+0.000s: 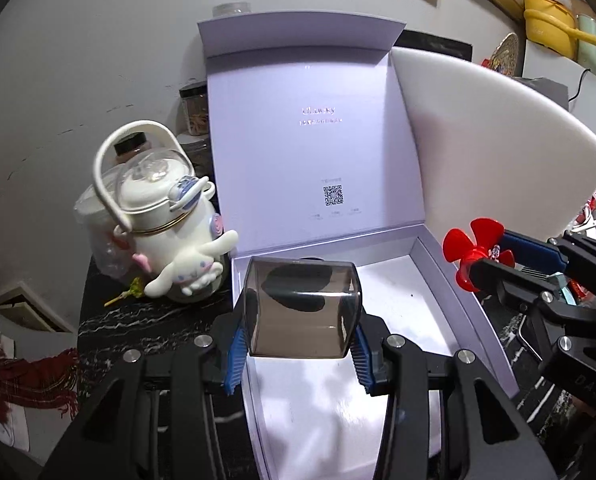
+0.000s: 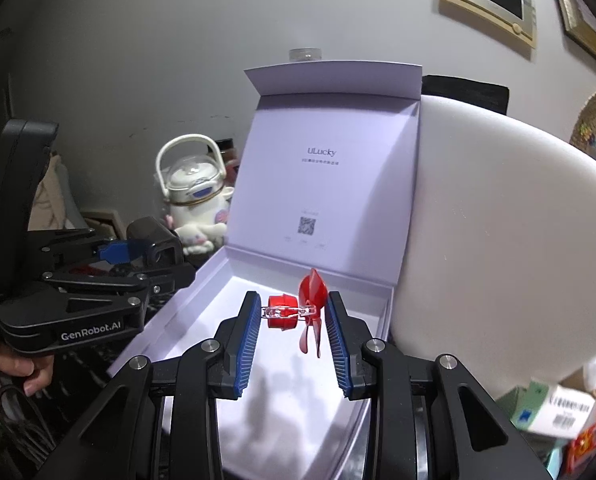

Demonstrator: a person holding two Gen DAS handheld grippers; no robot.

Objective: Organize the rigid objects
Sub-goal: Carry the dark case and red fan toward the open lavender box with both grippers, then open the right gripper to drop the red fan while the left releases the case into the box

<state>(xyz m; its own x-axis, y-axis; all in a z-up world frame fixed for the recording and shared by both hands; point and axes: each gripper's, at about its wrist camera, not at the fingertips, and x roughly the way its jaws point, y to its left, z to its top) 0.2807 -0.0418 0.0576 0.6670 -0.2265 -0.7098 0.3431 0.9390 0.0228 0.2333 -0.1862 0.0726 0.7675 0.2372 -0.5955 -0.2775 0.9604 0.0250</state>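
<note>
A white gift box [image 1: 437, 264] stands open on the dark counter, its lid [image 1: 309, 136] upright behind the tray. My left gripper [image 1: 298, 316] is shut on a smoky, see-through plastic box [image 1: 301, 308], held above the tray's near left corner. My right gripper [image 2: 292, 312] is shut on a small red propeller toy [image 2: 298, 314] with a red hub and a clear middle, held over the same tray [image 2: 202, 292]. The left wrist view shows the right gripper [image 1: 493, 254] with the red toy [image 1: 473, 248] above the tray's right wall. In the right wrist view the left gripper [image 2: 154, 252] is at the left.
A white cartoon-dog kettle bottle [image 1: 170, 224] stands left of the box, with jars [image 1: 194, 108] behind it. A large white board [image 1: 497, 148] leans against the box's right side. Small packages [image 2: 553, 408] lie at the far right. A hand [image 2: 30, 368] holds the left gripper's handle.
</note>
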